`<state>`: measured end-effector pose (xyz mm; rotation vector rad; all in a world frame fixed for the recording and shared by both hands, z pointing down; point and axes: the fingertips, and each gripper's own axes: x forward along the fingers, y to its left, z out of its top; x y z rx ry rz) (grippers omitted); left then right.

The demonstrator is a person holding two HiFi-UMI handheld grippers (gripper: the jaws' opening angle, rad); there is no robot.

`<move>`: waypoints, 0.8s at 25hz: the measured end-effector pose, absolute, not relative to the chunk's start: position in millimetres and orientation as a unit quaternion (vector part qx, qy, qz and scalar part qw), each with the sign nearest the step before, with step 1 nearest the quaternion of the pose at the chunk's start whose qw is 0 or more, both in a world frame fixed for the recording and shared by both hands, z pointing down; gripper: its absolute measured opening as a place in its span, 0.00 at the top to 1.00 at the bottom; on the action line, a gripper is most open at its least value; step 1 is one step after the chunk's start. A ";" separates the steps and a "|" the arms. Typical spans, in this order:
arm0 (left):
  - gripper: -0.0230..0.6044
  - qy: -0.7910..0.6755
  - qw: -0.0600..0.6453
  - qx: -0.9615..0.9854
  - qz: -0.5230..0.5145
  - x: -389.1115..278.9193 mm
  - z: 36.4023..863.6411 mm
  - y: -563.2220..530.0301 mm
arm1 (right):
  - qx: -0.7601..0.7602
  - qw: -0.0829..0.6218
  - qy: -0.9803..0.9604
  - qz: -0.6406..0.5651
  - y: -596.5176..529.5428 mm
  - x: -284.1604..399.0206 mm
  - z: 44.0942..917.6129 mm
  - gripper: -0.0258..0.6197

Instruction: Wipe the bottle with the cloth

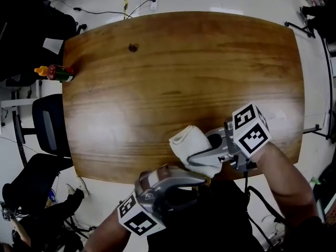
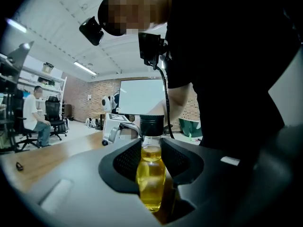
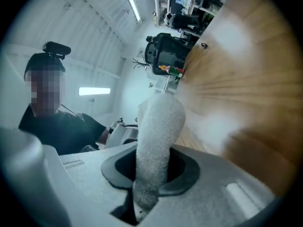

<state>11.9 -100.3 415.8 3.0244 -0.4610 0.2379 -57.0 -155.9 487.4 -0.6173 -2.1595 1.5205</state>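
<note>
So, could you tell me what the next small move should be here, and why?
Probably bring the right claw toward the left claw until the cloth meets the bottle: both are clamped, yet the left gripper view shows bare glass, no cloth on it.

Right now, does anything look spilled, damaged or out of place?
Nothing looks spilled or damaged. The bottle is capped and clamped in the left gripper, and the cloth is pinched in the right gripper. The only oddities are a small dark speck on the table and a colourful sauce bottle right at its left edge.
</note>
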 end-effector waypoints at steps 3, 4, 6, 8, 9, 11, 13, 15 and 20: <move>0.73 -0.149 0.035 0.986 0.072 11.4 416.1 -100.0 | -0.213 0.261 -0.790 0.512 -151.5 -56.7 506.4 0.85; 0.73 -0.149 0.034 0.986 0.071 11.3 416.1 -100.0 | -0.207 0.280 -0.794 0.498 -150.8 -56.0 514.8 0.85; 0.73 -0.146 0.032 0.986 0.069 11.7 416.2 -100.0 | -0.191 0.319 -0.804 0.464 -150.0 -53.4 530.4 0.85; 0.73 -0.144 0.030 0.987 0.068 12.1 416.7 -99.8 | -0.176 0.349 -0.815 0.428 -149.9 -51.2 540.3 0.85; 0.73 -0.143 0.029 0.987 0.068 12.1 417.0 -99.7 | -0.169 0.362 -0.821 0.409 -149.7 -50.8 544.0 0.85; 0.73 -0.142 0.027 0.987 0.068 10.8 417.7 -99.5 | -0.159 0.383 -0.828 0.377 -149.1 -51.8 550.0 0.85; 0.73 -0.142 0.025 0.987 0.067 9.5 418.0 -99.7 | -0.154 0.399 -0.831 0.355 -149.5 -52.9 555.4 0.85; 0.73 -0.142 0.025 0.987 0.067 9.8 417.7 -99.7 | -0.149 0.414 -0.831 0.342 -150.0 -51.7 560.9 0.85; 0.73 -0.133 0.024 0.988 0.068 11.8 418.5 -100.0 | -0.137 0.445 -0.832 0.301 -151.5 -47.2 573.4 0.85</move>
